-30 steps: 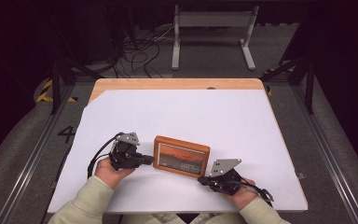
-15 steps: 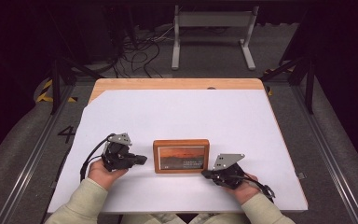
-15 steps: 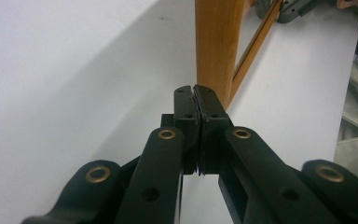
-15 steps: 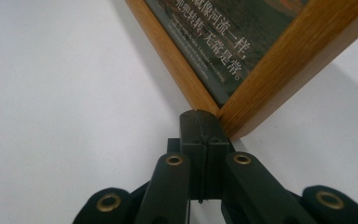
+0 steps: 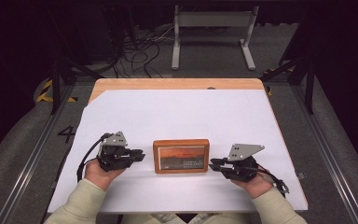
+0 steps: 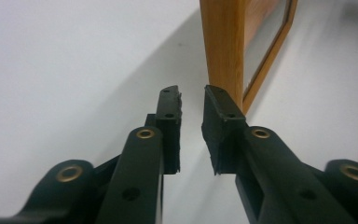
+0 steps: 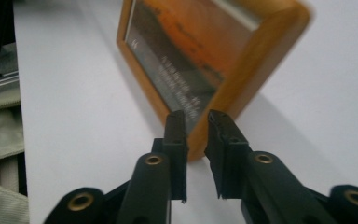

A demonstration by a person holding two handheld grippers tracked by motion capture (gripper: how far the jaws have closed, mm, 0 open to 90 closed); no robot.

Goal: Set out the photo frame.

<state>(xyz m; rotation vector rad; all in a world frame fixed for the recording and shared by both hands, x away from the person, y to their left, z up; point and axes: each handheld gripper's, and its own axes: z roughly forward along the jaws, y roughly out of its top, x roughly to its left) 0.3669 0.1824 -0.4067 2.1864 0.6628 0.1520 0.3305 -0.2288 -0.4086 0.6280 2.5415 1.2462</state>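
Between the two sets of fingers, on the white-covered worktop [image 5: 168, 116], lies a wooden picture frame [image 5: 181, 156], flat and squared to the near edge. A second ago it sat skewed, with both grippers closed on its ends; since then it has been straightened and let go. The left gripper [image 5: 139, 155] has just been opening: its fingers [image 6: 170, 116] stand slightly parted with nothing between them, and the frame's [image 6: 223, 42] side edge is just beyond their tips, apart from them. The right gripper [image 5: 213, 163] has likewise just been opening and has lifted a little off the frame; its fingers [image 7: 177, 135] are parted by a narrow gap, empty, with the frame's [image 7: 261, 51] corner just ahead of the tips. Judging by this, the placing of the frame looks finished, and both hands seem free to draw back.
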